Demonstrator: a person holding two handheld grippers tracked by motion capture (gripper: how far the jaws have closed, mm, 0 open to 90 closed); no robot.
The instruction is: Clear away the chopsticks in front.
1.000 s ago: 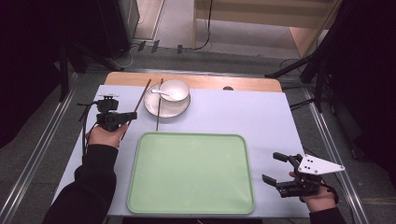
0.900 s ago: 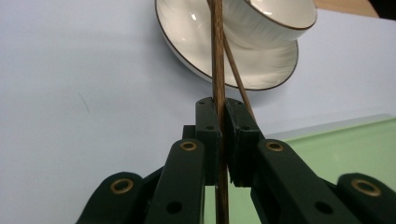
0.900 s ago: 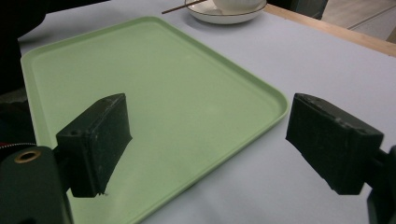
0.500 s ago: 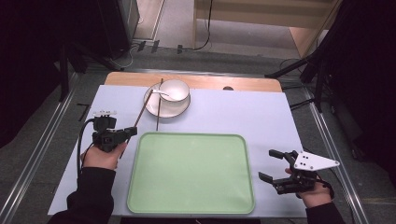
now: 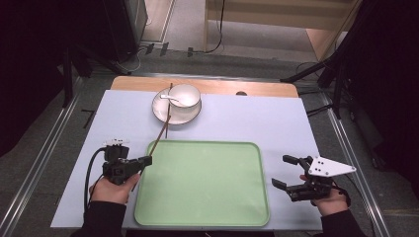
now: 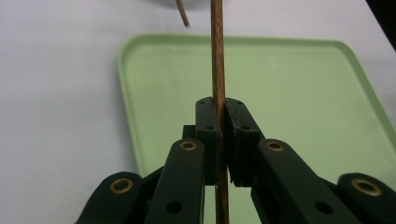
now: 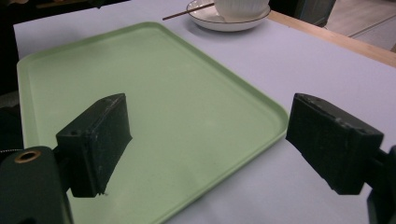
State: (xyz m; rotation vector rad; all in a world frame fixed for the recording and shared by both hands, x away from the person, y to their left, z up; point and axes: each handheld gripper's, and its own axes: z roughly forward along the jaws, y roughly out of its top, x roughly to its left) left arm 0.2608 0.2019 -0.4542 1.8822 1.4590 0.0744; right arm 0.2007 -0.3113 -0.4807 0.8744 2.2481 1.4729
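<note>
My left gripper (image 5: 146, 159) is shut on a brown chopstick (image 5: 157, 140) at the left edge of the green tray (image 5: 202, 197). In the left gripper view the chopstick (image 6: 217, 56) runs straight up from between the closed jaws (image 6: 219, 105), over the tray (image 6: 289, 88). A second chopstick (image 5: 168, 111) lies across the white plate (image 5: 160, 112), which carries a white bowl (image 5: 187, 95) with a spoon (image 5: 170, 98). My right gripper (image 5: 280, 171) stands open to the right of the tray, jaws wide apart (image 7: 208, 130) over the tray's corner (image 7: 261, 109).
The lilac mat (image 5: 276, 118) covers the table, with a wooden strip (image 5: 267, 89) showing at the far edge. Plate (image 7: 210, 21) and bowl (image 7: 240, 7) stand beyond the tray. Dark stands and cables surround the table on the floor.
My left gripper has drawn back toward the person with the chopstick, from beside the plate to the tray's left edge. The right gripper has shifted slightly left, still open.
</note>
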